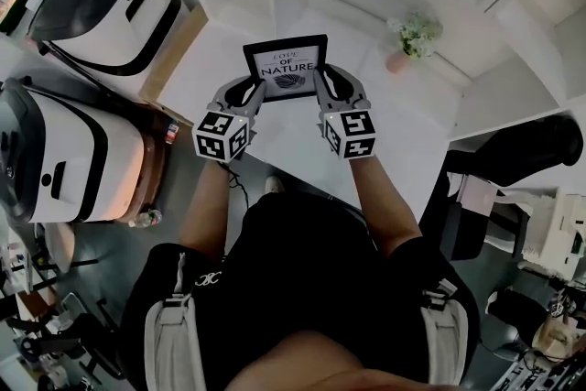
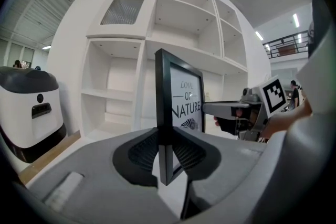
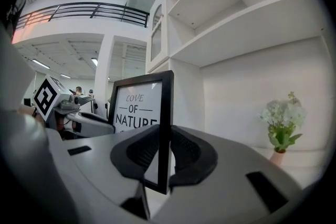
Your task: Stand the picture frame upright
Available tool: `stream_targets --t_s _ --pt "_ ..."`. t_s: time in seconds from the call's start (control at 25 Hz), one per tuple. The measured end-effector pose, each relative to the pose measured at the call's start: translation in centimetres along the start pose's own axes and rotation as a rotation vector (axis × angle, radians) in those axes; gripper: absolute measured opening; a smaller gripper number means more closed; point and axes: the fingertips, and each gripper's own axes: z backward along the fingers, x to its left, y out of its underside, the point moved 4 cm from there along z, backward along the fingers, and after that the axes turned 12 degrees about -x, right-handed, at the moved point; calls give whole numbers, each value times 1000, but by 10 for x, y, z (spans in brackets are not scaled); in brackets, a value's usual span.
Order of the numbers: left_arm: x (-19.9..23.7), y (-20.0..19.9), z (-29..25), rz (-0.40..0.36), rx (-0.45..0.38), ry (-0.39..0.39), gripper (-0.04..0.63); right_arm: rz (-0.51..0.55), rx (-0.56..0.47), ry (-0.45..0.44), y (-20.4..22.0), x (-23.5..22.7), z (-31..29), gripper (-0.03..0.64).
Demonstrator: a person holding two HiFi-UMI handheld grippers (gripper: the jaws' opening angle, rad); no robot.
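Observation:
A black picture frame with the print "LOVE OF NATURE" is held upright above the white surface, facing me. My left gripper is shut on its left edge and my right gripper is shut on its right edge. In the left gripper view the frame stands edge-on, pinched between the dark pads. The right gripper view shows the frame clamped at its right border between the pads. Its lower edge is hidden behind the jaws.
A small pot of white flowers stands at the back right of the surface, also seen as the flower pot. White shelving rises behind. Two white-and-black machines stand at the left. A dark chair is at the right.

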Motion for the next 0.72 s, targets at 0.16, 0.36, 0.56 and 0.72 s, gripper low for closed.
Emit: stream_targets --t_s 0.16,0.36,0.56,0.72 --pt "35 5 5 5 17 -18 89 -8 10 -12 10 19 -29 69" --pt "80 15 0 -10 57 -40 89 -16 28 -10 27 35 -69 69" --pt "120 24 -13 -17 99 -17 89 -26 59 9 44 43 -102 69" --pt "146 33 -32 -15 141 24 91 -27 87 45 57 41 -124 69"
